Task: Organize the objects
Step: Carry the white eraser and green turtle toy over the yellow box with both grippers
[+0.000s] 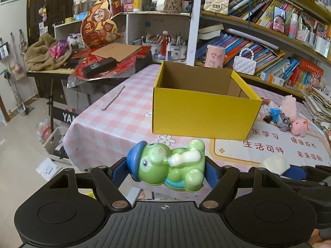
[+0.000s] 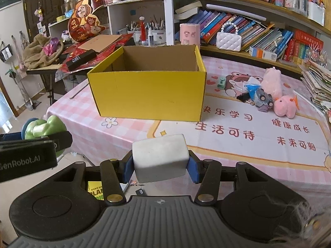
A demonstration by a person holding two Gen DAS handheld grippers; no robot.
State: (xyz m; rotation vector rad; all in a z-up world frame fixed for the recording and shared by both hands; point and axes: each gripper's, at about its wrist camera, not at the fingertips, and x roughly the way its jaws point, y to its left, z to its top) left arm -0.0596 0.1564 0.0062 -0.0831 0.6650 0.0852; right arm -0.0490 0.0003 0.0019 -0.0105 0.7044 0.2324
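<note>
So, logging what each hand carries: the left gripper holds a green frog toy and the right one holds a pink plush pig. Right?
Not quite. The right gripper holds a white block, as the right wrist view shows; the pink plush pig lies on the table. The left gripper does hold the green frog toy.

Right gripper [image 2: 161, 166] clamping white block [image 2: 160, 158] between blue pads, hanging above table edge. Yellow box [image 2: 148, 95] sitting open on pink checked tablecloth [image 2: 82, 113] ahead. Left gripper [image 2: 41, 142] holding green toy [image 2: 46, 128] at left. Pink plush [image 2: 284, 105] lying right.

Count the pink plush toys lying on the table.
2: a pale pink plush standing behind the toy car, and a brighter pink plush lying right of it. The yellow box may hide more.
</note>
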